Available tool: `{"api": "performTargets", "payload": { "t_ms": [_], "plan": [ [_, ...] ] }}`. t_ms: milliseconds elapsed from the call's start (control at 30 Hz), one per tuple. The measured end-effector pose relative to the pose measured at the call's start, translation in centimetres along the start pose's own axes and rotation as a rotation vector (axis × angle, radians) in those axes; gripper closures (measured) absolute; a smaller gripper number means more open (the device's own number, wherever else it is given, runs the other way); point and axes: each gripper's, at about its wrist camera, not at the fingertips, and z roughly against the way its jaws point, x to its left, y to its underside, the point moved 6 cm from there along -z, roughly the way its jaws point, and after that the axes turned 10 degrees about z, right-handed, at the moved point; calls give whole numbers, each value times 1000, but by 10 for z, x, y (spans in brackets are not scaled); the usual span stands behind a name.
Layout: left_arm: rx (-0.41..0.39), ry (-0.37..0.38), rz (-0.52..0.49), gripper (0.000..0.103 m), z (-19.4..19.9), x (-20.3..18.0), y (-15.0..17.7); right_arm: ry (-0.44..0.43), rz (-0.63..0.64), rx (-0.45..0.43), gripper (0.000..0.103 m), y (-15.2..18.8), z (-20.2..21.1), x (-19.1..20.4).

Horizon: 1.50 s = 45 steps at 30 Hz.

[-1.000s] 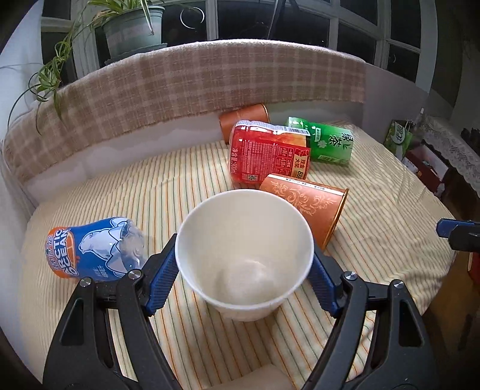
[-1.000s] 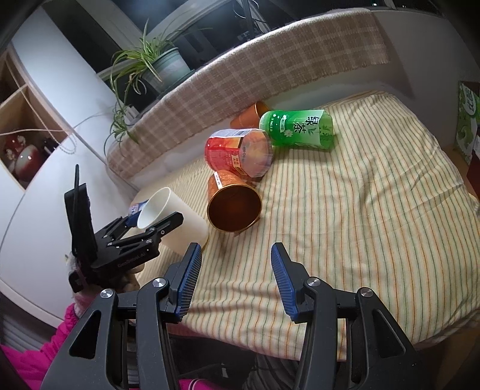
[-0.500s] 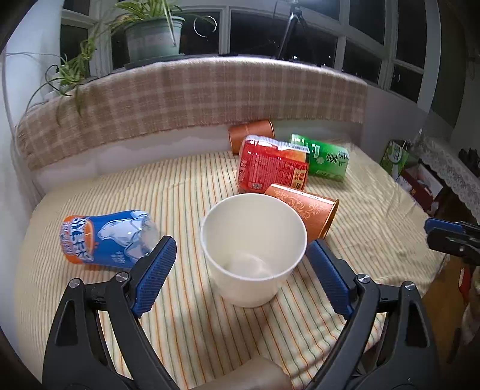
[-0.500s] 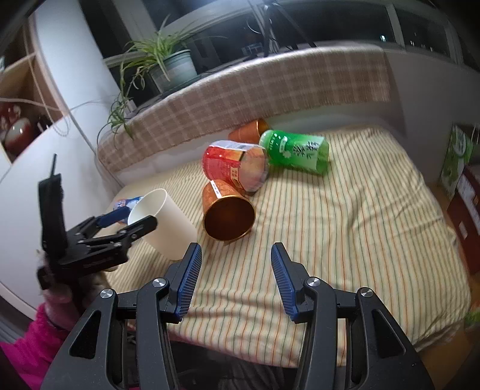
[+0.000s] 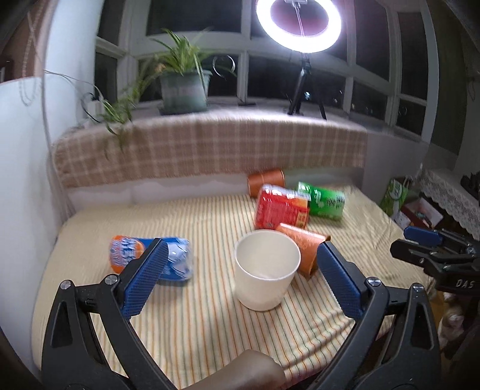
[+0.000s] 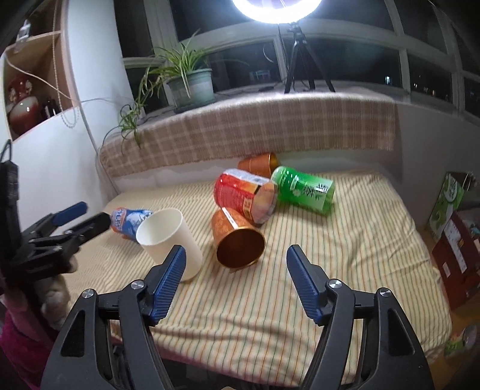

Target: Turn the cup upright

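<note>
The white cup [image 5: 267,271] stands upright, mouth up, at twelve o'clock between the left gripper [image 5: 240,279]'s wide-spread, empty fingers; the right gripper [image 6: 235,280], equally wide, sits farther off.

Home sunroom at night, potted spider plant [image 5: 183,87] on windowsill, striped tablecloth [image 6: 345,255], ring light [image 5: 298,21] on tripod

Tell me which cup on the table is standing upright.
The plain white cup; the orange, red, green and blue ones all lie on their sides.
</note>
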Motion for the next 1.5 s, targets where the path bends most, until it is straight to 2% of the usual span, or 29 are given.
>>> {"api": "performTargets", "payload": {
  "t_ms": [67,267,500,733,1100,1500],
  "plan": [
    [-33,-12,11,2,10,2,-5,12,-2,-23,24,-3,3,0],
    [-120,-70,25,1,34,9,-14,66,-34,-82,21,-11,9,-9],
    [-144,-100,28,0,43,10,-12,155,-49,-125,13,-13,10,-16],
    [-151,-114,29,0,45,11,-10,205,0,-145,12,-17,11,-10],
    [-191,-136,48,0,53,19,-14,208,8,-154,12,-21,9,-5],
    [-190,-138,46,0,53,20,-14,219,1,-155,12,-20,10,-7]
  ]
}}
